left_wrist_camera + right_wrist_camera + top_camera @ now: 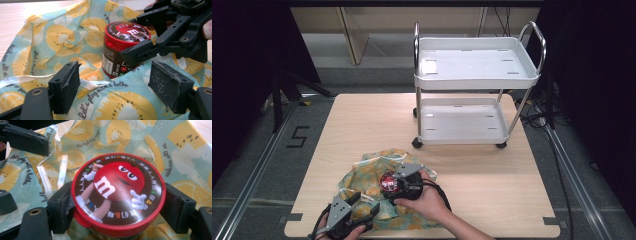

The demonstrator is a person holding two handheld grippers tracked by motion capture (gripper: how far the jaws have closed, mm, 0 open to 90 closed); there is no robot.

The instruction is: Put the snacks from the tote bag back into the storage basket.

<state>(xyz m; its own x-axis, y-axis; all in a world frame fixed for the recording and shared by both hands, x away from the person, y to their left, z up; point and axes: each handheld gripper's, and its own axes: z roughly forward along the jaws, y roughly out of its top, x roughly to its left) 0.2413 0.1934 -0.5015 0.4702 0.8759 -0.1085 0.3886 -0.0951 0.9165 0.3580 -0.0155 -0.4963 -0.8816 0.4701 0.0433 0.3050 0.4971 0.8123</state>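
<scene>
jar: small round candy jar (117, 195) with red plastic lid and dark brown printed body, standing upright inside the open mouth of the soft light-blue fabric bag with yellow citrus-slice print (377, 192), near front edge of the pale wooden table (492, 185)
jar handling: rigid, probably light to moderate; smooth glossy wall likely slippery, so grip below the lid rim on opposite sides
bag handling: limp, thin, folds easily; take it by the edge or the white ribbon drawstring (30, 78)
right gripper (117, 212): jaws wide, straddling the jar just under the lid, one pad either side; pads at or very near the wall, firm squeeze cannot be confirmed
left gripper (115, 87): jaws apart, nothing between them, low over the bag's printed edge just in front of the jar
jar vs left gripper: jar ahead, apart
background: white two-shelf metal trolley (477, 75), far end of table
</scene>
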